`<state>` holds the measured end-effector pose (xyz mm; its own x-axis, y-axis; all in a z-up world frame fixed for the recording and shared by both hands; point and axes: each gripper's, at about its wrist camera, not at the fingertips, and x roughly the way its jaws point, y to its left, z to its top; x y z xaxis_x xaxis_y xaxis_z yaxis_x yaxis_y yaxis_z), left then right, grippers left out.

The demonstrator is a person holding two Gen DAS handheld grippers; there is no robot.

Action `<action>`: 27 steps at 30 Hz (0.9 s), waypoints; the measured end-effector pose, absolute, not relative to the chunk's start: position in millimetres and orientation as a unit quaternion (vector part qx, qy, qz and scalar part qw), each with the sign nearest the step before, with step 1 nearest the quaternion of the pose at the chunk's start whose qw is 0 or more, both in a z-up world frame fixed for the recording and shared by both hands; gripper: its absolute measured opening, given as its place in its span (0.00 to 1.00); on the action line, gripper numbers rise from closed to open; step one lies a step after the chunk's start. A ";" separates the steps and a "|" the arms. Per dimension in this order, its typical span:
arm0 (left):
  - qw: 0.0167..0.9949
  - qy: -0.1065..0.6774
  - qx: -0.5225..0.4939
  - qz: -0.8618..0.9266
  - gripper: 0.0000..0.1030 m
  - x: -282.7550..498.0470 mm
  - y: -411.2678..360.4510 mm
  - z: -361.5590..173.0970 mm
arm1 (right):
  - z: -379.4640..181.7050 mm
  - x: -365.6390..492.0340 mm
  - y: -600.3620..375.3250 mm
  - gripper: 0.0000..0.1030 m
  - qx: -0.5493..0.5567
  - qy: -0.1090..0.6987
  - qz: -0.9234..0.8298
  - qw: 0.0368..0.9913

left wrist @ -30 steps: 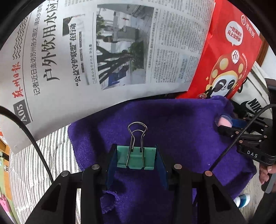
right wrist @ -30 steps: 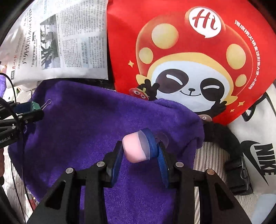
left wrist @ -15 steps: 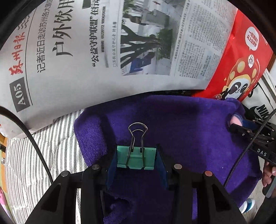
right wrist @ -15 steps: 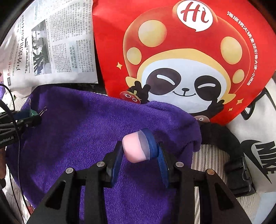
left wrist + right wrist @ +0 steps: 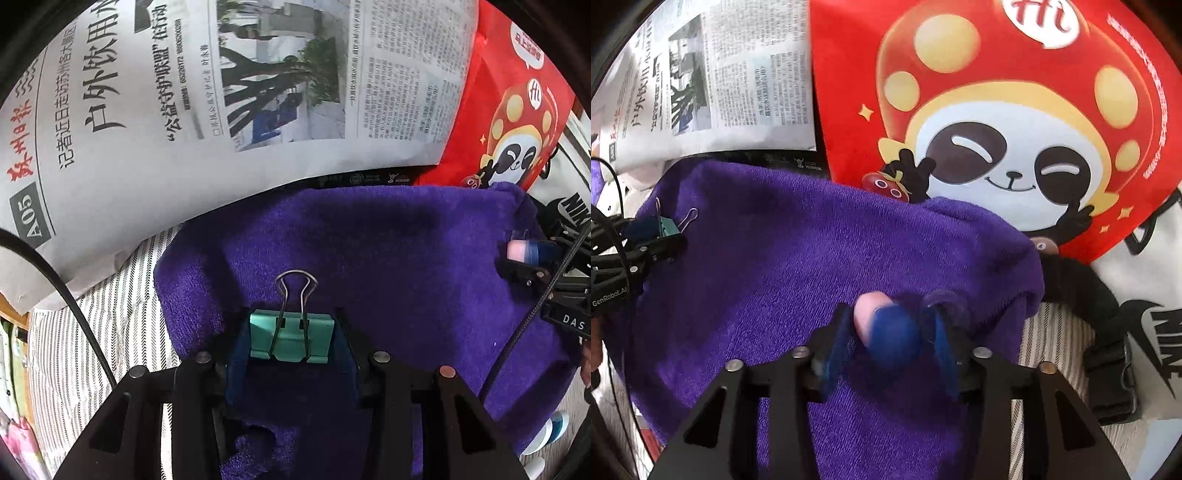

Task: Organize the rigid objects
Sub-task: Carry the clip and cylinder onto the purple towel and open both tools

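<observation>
Left gripper has its jaws clamped on a teal metal binder clip with wire handles, one handle loop sticking forward past the fingertips; clip held over the purple terry towel, whether it touches the towel can't be told. Right gripper holds a small pink-and-blue capsule-shaped object between its blue-padded jaws; this part of the right wrist view is motion-blurred, so can't tell if the jaws are gripping it tight or have a gap. Pink end points left-forward, blue end sits toward the camera. Object is above the towel's near-right area, close to the towel's right edge. In the left wrist view the right gripper shows at the far right edge, with the pink-and-blue object in it. In the right wrist view the left gripper shows at the left edge, with the teal clip in it. Beyond the towel: an open Chinese newspaper on the left, a red bag with cartoon panda print on the right, the two side by side. White Nike-logo bag with black strap at far right. Grey-white striped fabric under the towel.
</observation>
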<state>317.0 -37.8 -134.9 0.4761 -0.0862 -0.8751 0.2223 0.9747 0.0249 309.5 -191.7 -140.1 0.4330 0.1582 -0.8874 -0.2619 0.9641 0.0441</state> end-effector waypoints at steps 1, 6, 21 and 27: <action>0.855 0.506 0.067 -0.091 0.45 317.3 -40.0 -135.3 | -139.7 307.6 -190.4 0.53 -0.049 0.520 0.130 0.843; 0.849 0.514 0.079 -0.099 0.56 315.4 -52.7 -137.5 | -130.4 304.5 -188.9 0.59 -0.058 0.519 0.129 0.843; 0.867 0.483 0.089 -0.088 0.69 279.6 -87.0 -60.7 | -46.3 216.1 -213.4 0.63 -0.044 0.471 0.093 0.876; 0.878 0.458 0.091 -0.105 0.72 241.9 -99.5 -25.7 | -56.2 147.4 -238.6 0.68 -0.035 0.493 0.080 0.866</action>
